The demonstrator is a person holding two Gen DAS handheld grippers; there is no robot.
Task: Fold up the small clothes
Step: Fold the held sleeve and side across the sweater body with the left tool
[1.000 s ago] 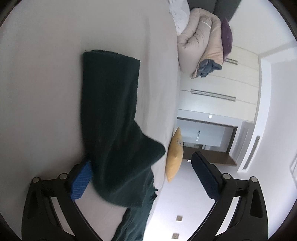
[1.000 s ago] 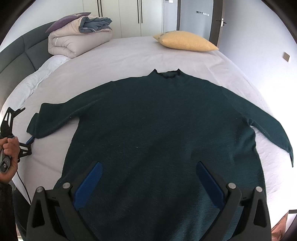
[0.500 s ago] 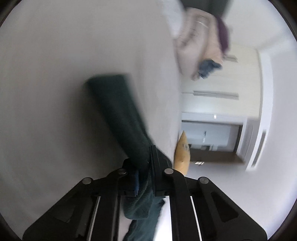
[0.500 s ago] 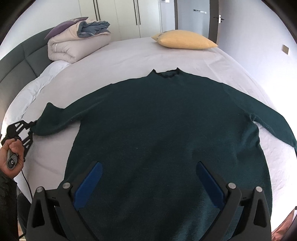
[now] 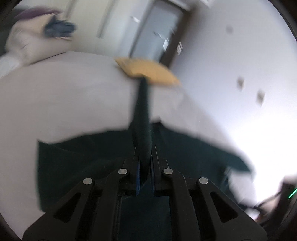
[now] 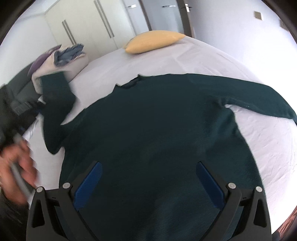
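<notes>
One sweater [image 6: 159, 129], dark green, two sleeves: one lifted at the bed's left edge, one flat toward the right edge.
One bed [image 6: 185, 61], white sheet.
One yellow pillow [image 6: 154, 41], at the bed's far edge.
One folded duvet [image 6: 78, 64], far-left corner, with one purple item and one blue item on top; kinds unclear.
Two grippers: left [image 5: 144, 166], right [image 6: 148, 183].
One hand [image 6: 16, 166], blurred, at the left edge.
One wardrobe [image 6: 89, 27], two long handles visible.
One door [image 6: 167, 13].
Wall plates: two [image 6: 258, 14], possibly more; blurred.
</notes>
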